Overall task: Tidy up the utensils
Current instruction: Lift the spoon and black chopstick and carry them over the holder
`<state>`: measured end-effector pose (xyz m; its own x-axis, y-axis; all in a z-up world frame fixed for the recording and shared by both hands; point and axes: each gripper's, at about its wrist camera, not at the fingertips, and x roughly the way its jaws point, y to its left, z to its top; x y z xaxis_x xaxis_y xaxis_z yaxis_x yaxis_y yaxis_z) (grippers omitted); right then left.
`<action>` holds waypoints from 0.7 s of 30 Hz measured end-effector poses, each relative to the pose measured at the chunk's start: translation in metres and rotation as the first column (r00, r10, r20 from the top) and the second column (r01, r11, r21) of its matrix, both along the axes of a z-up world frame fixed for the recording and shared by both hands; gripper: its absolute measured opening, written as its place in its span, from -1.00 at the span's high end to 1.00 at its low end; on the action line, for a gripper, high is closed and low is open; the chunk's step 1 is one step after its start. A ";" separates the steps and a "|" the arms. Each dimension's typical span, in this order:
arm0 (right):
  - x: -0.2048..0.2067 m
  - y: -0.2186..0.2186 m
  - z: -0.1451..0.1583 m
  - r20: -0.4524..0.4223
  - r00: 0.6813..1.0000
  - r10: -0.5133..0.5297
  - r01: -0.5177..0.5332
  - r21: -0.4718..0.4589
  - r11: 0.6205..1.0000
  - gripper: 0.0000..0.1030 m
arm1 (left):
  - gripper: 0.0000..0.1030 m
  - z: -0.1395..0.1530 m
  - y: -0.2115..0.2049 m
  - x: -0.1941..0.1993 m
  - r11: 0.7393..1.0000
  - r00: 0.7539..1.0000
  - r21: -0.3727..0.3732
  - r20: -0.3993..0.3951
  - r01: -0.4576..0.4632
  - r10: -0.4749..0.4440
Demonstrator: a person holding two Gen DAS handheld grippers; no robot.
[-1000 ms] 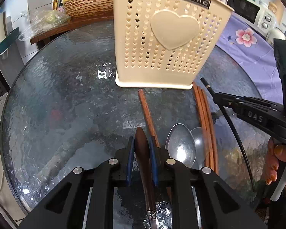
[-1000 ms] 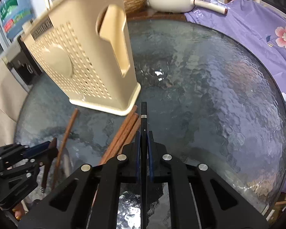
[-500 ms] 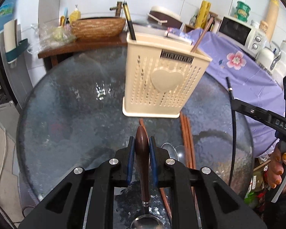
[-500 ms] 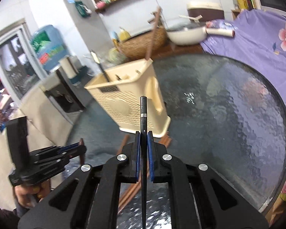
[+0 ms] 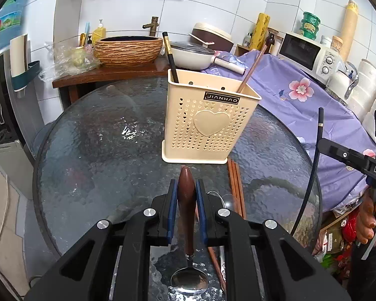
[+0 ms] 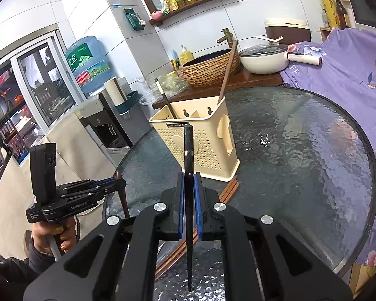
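Note:
My left gripper [image 5: 185, 188] is shut on the brown handle of a metal spoon [image 5: 186, 205], whose bowl hangs below the jaws. My right gripper [image 6: 189, 183] is shut on a black chopstick [image 6: 188, 155] that points up and forward. A cream perforated utensil holder [image 5: 208, 120] with a heart on its front stands on the round glass table [image 5: 100, 150], ahead of both grippers. One black chopstick [image 5: 170, 55] and one brown chopstick [image 5: 252, 69] stand in it. Brown chopsticks [image 5: 235, 185] and a loose spoon [image 5: 219, 199] lie on the glass below the holder.
Behind the table stand a wooden counter with a woven basin [image 5: 129, 50] and a white pan [image 5: 193, 55]. A purple flowered cloth [image 5: 300, 95] covers furniture at the right, with a microwave [image 5: 305, 52] on it. A water dispenser [image 6: 95, 115] stands left of the table.
Both grippers have risen off the table with their utensils and tilted toward level, so the holder now looks smaller and lower and its open top shows.

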<state>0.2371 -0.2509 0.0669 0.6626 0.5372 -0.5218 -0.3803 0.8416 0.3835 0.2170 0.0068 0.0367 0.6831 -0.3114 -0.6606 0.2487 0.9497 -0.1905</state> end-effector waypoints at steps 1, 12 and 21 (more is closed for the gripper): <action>-0.001 0.000 0.000 0.002 1.000 0.001 -0.001 0.000 1.000 0.85 | 0.72 0.000 0.001 -0.001 1.000 1.000 -0.003 -0.001 0.001 -0.001; -0.006 0.003 0.021 0.045 0.999 0.026 -0.026 0.007 1.000 0.85 | 0.72 0.019 0.007 -0.007 0.999 0.999 -0.033 0.042 0.009 -0.008; -0.005 0.010 0.043 0.094 0.995 0.030 -0.029 -0.018 0.999 0.85 | 0.72 0.041 0.008 -0.001 0.999 0.996 -0.046 0.090 0.012 -0.008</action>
